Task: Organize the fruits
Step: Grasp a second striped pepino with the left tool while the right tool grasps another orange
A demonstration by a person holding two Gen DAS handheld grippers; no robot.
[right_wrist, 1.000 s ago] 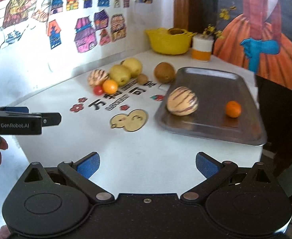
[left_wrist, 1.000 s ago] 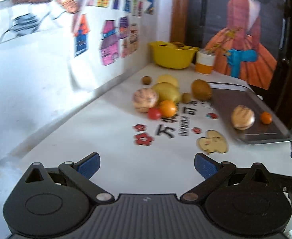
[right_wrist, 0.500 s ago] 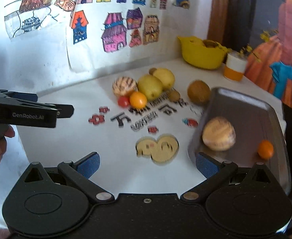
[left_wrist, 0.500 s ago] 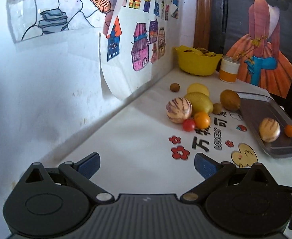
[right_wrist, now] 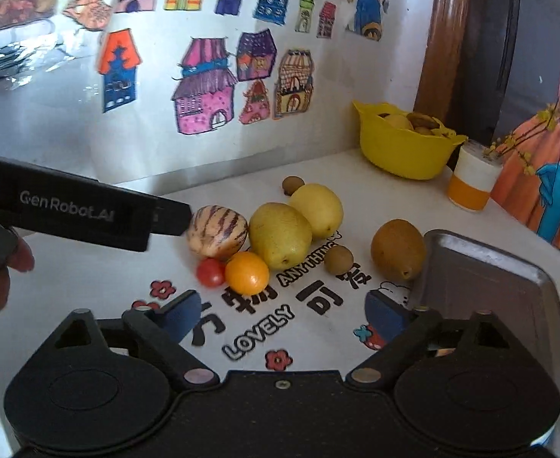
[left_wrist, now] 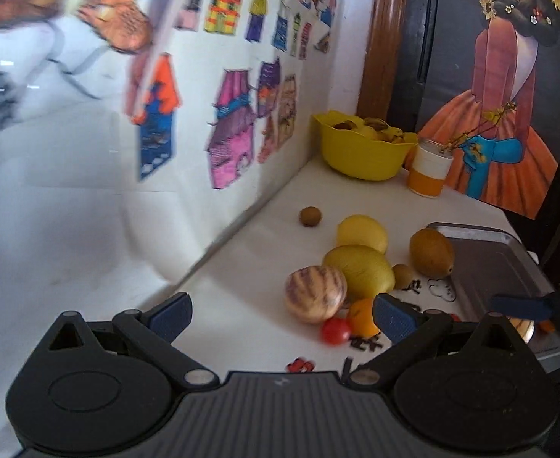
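Observation:
A cluster of fruit lies on the white table: a striped melon (right_wrist: pixel 217 231) (left_wrist: pixel 315 293), a small red tomato (right_wrist: pixel 210 272) (left_wrist: pixel 335 330), an orange (right_wrist: pixel 247 272) (left_wrist: pixel 362 316), two yellow fruits (right_wrist: pixel 280 235) (right_wrist: pixel 317 205), a kiwi (right_wrist: pixel 398 249) (left_wrist: pixel 431 252) and small brown fruits (right_wrist: pixel 339 258). A grey metal tray (right_wrist: pixel 482 278) (left_wrist: pixel 490 263) lies at the right. My left gripper (left_wrist: pixel 282 316) is open and empty, just short of the striped melon. My right gripper (right_wrist: pixel 284 316) is open and empty, short of the orange.
A yellow bowl (right_wrist: pixel 406 150) holding fruit and a white-and-orange cup (right_wrist: pixel 470 181) stand at the back. A wall with paper drawings (right_wrist: pixel 211 87) runs along the left. The left gripper's body (right_wrist: pixel 81 210) reaches in beside the melon. A lone brown fruit (left_wrist: pixel 310 216) lies near the wall.
Both grippers have moved forward toward the fruit cluster; the fruits look larger and closer. The left gripper has swung toward the striped melon. Both stay open.

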